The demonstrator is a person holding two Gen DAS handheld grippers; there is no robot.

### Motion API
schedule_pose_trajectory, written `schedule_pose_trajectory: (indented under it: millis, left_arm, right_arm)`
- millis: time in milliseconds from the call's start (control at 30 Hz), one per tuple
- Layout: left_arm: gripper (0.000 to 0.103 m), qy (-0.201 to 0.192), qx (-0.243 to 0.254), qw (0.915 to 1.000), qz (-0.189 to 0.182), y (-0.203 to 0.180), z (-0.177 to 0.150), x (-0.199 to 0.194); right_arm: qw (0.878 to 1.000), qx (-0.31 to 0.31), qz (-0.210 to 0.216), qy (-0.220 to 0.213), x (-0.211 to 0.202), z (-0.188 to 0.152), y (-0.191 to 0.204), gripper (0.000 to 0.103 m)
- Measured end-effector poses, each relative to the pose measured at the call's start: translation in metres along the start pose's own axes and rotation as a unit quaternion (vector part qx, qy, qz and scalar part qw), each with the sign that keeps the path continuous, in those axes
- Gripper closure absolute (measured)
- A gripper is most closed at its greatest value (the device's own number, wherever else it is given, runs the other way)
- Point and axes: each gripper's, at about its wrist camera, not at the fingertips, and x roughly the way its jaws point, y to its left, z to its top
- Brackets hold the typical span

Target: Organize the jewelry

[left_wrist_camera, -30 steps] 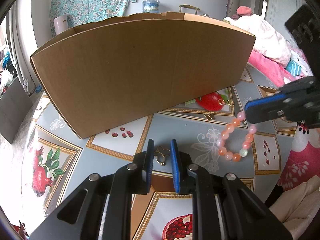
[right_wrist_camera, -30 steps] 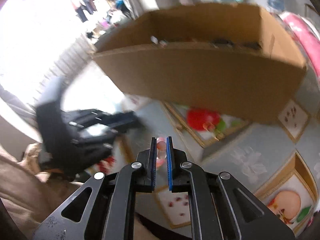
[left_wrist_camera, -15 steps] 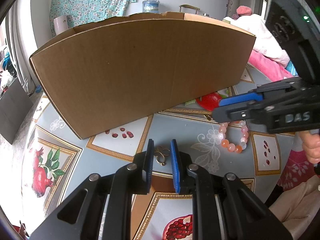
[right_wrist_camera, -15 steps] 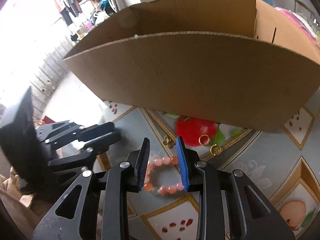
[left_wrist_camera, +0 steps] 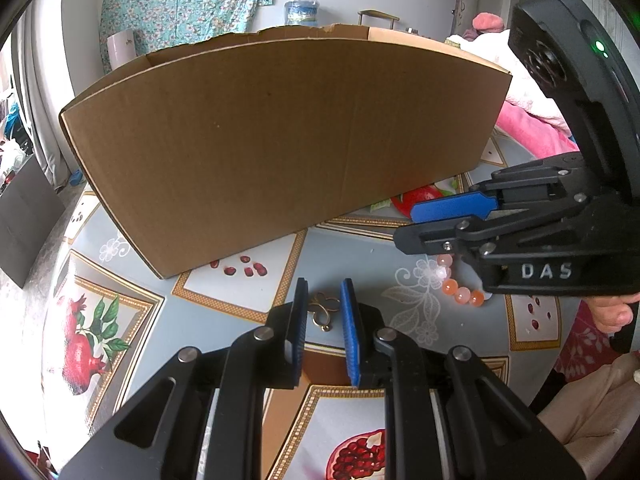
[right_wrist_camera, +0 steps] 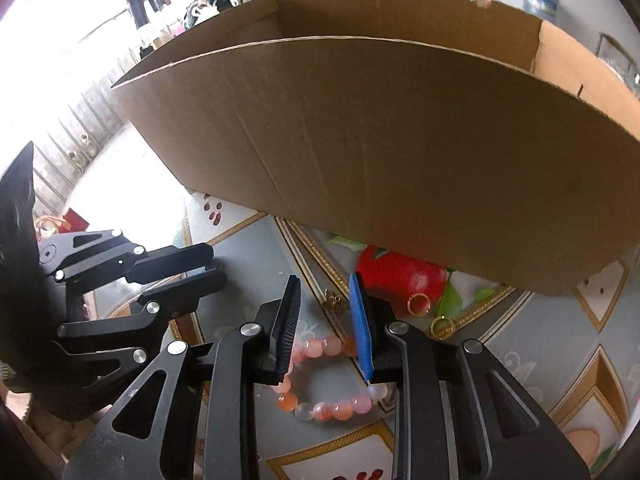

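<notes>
A pink and orange bead bracelet [right_wrist_camera: 328,394] lies flat on the patterned tablecloth, under my open right gripper [right_wrist_camera: 325,300]; part of it shows in the left wrist view [left_wrist_camera: 460,292]. A small gold clover charm [left_wrist_camera: 323,312] lies just beyond my left gripper [left_wrist_camera: 324,300], which is open and empty above the table. A gold bee-shaped charm [right_wrist_camera: 335,301] and two gold rings [right_wrist_camera: 419,304] [right_wrist_camera: 441,326] lie near the box. A large open cardboard box [left_wrist_camera: 280,136] stands behind them; it also shows in the right wrist view [right_wrist_camera: 400,140].
The table carries a blue cloth with pomegranate prints [left_wrist_camera: 80,344]. The right gripper's body [left_wrist_camera: 552,240] reaches in from the right in the left wrist view. The left gripper [right_wrist_camera: 132,280] sits at the left in the right wrist view. A pink bed [left_wrist_camera: 532,120] lies behind.
My right gripper carried the bracelet left and down, opened and let it go on the table, then opened wider. The left gripper has not moved.
</notes>
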Motion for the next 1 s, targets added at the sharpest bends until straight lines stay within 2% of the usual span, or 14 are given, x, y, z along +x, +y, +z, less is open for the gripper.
schedule_pose_trajectory:
  millis: [167,267,333,700,1000]
  left_arm:
    - [0.087,0.000,0.000,1.0000,0.000,0.000,0.000,0.000]
    - [0.087,0.000,0.000,1.0000,0.000,-0.001,0.000,0.000]
    - [0.087,0.000,0.000,1.0000,0.000,0.000,0.000,0.000]
    - [0.087,-0.003,0.001,1.0000,-0.001,-0.001,0.001,0.000]
    - [0.088,-0.006,-0.005,0.9999,-0.009,0.001,0.000,-0.002]
  right_arm:
    - [0.999,-0.030,-0.032,-0.010,-0.002,-0.005,0.011,0.083]
    - [0.999,-0.028,-0.026,-0.015,-0.002,-0.006,0.010,0.097]
    - [0.999,-0.028,-0.024,-0.018,-0.002,-0.008,0.009,0.100]
    - [0.999,-0.008,-0.008,-0.031,-0.023,-0.011,-0.016,0.100]
    - [0.996,0.050,0.013,-0.066,-0.051,-0.006,-0.046,0.100]
